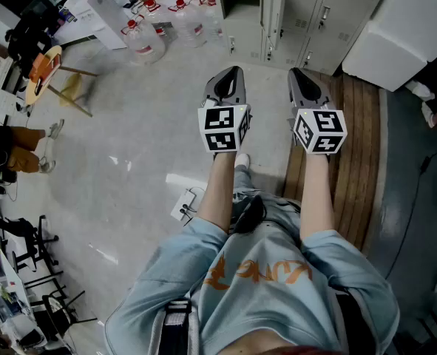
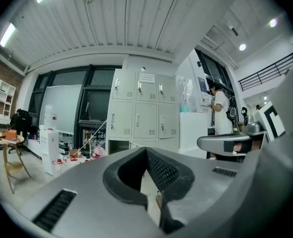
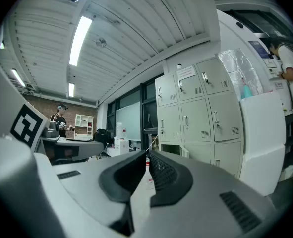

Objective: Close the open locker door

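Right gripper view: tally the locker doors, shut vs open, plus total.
Shut locker doors: 8
Open locker door: 1
Total: 9

Matt painted metal lockers point(image 1: 336, 21), glossy smooth floor point(image 1: 144, 124), slatted wooden platform point(image 1: 355, 146).
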The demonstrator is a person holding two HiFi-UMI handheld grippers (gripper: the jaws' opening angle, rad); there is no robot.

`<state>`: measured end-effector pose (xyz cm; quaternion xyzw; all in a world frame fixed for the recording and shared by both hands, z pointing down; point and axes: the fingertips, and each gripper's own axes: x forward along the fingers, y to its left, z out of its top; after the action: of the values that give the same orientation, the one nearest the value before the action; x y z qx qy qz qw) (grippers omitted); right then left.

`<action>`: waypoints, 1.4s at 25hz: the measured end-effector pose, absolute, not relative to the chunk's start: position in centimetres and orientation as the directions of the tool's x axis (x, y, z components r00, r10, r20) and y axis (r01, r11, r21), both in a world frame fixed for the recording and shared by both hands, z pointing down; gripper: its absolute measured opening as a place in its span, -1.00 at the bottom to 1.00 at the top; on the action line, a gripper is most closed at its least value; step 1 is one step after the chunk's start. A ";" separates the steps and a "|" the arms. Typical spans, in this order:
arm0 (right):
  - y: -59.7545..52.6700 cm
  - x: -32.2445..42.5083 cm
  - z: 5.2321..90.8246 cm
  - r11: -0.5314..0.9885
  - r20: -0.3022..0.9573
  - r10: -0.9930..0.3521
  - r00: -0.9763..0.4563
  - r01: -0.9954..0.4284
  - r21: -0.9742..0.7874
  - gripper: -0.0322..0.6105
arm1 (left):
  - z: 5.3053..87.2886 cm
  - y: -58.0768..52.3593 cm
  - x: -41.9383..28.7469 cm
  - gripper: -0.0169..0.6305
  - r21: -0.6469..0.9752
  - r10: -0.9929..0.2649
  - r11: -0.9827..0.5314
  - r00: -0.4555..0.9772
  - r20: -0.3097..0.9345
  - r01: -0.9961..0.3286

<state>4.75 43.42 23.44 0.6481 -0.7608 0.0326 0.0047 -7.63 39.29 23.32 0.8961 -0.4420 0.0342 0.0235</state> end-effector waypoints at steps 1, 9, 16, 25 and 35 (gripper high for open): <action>43.3 4.8 23.3 0.156 0.046 -0.986 -0.158 -0.987 -0.041 -0.78 | 23.2 39.2 -7.7 -0.89 0.014 -0.791 -0.607 0.606 0.081 -0.794; 42.4 6.8 22.3 0.141 0.008 -0.990 -0.142 -0.987 -0.072 -0.78 | 22.4 38.2 -6.9 -0.89 0.007 -0.792 -0.607 0.606 0.066 -0.795; 39.8 8.0 21.6 0.150 0.002 -0.989 -0.150 -0.986 -0.069 -0.78 | 21.7 35.4 -6.5 -0.89 0.009 -0.799 -0.599 0.598 0.052 -0.801; 34.2 9.0 20.6 0.150 -0.022 -0.989 -0.149 -0.986 -0.066 -0.78 | 21.0 29.5 -6.8 -0.89 -0.016 -0.800 -0.600 0.599 0.037 -0.800; 21.2 11.8 22.8 0.145 -0.026 -0.989 -0.143 -0.985 -0.096 -0.78 | 22.6 14.1 -6.2 -0.89 0.032 -0.833 -0.551 0.552 0.037 -0.834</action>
<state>11.76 21.25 22.76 0.6534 -0.7554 0.0279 -0.0415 -6.17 14.06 22.60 0.8807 -0.4731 0.0086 0.0230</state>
